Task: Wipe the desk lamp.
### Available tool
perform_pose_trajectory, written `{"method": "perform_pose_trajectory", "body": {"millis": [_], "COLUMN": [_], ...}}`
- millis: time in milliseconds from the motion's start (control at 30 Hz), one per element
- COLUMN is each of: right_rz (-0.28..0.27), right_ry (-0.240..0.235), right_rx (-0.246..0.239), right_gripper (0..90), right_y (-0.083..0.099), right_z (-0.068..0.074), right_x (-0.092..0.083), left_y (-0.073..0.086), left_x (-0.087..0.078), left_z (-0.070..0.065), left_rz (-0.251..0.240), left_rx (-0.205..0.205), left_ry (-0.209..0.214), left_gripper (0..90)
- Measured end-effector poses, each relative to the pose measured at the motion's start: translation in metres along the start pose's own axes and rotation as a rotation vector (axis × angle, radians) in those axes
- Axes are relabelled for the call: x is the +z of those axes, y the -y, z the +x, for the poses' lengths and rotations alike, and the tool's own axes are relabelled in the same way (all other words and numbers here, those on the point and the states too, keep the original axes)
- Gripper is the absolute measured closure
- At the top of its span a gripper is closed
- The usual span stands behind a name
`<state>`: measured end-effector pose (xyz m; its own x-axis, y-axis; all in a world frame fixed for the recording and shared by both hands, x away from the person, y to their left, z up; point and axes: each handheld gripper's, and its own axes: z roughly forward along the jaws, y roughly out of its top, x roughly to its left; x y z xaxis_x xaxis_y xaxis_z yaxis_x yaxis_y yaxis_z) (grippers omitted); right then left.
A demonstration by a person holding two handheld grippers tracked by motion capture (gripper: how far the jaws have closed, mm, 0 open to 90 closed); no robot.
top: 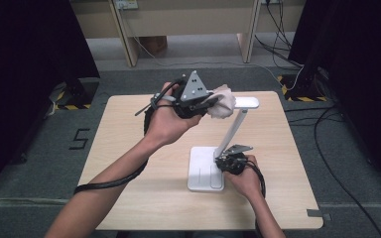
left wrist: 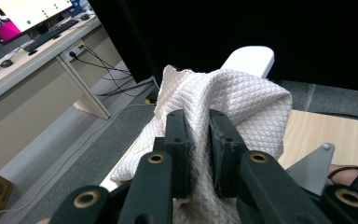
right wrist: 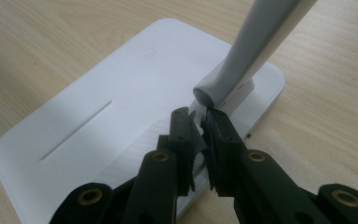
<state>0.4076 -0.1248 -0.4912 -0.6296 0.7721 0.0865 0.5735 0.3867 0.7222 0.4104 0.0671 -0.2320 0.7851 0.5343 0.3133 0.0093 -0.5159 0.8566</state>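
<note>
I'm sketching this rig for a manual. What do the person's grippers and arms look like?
Both the left gripper and the right gripper are black, each topped by a grey three-cornered plate, with brass-ringed pivots on black jaws. A black cable trails from each. The forearms are bare, with no sleeves.

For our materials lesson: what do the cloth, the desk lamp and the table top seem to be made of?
Cloth: cream woven fabric, soft; its diamond quilted texture and loose folds show that.
Desk lamp: probably white plastic, smooth matt base with a faint sheen; the grey arm might be metal.
Table top: pale wood or wood-look laminate, with visible grain.
</note>
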Motion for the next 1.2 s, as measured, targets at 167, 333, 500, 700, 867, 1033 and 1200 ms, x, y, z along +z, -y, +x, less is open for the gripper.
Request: {"method": "perform_pose_trajectory", "body": {"millis": [167, 333, 500, 700, 867, 1033, 1200], "right_rz": [0.0, -0.005, -0.007, -0.01, -0.01, -0.01, -0.015], "right_ry": [0.0, 0.002, -0.002, -0.004, -0.003, -0.002, -0.004], "right_rx": [0.002, -0.007, -0.008, -0.006, 0.001, 0.0, 0.003], "right_gripper": [81.6, 81.6, 81.8, 81.8, 81.8, 81.8, 81.8], "right_y": [0.0, 0.001, 0.001, 0.001, 0.002, 0.002, 0.003], "right_z": [0.0, 0.0, -0.001, -0.001, -0.001, -0.001, -0.001], "right_x": [0.0, 0.0, 0.0, 0.0, 0.0, 0.0, 0.0], "left_y": [-0.005, -0.009, -0.013, -0.019, -0.024, -0.027, -0.031], "left_x": [0.006, 0.012, 0.016, 0.022, 0.029, 0.034, 0.037], "left_z": [-0.003, -0.006, -0.008, -0.013, -0.016, -0.018, -0.023], "left_rz": [0.008, 0.005, 0.011, 0.017, 0.019, 0.018, 0.022], "left_rx": [0.007, 0.005, 0.01, 0.017, 0.011, 0.011, 0.025], "left_ry": [0.014, 0.023, 0.03, 0.044, 0.065, 0.069, 0.079], "left_gripper": [79.3, 79.3, 79.3, 79.2, 79.2, 79.2, 79.1]}}
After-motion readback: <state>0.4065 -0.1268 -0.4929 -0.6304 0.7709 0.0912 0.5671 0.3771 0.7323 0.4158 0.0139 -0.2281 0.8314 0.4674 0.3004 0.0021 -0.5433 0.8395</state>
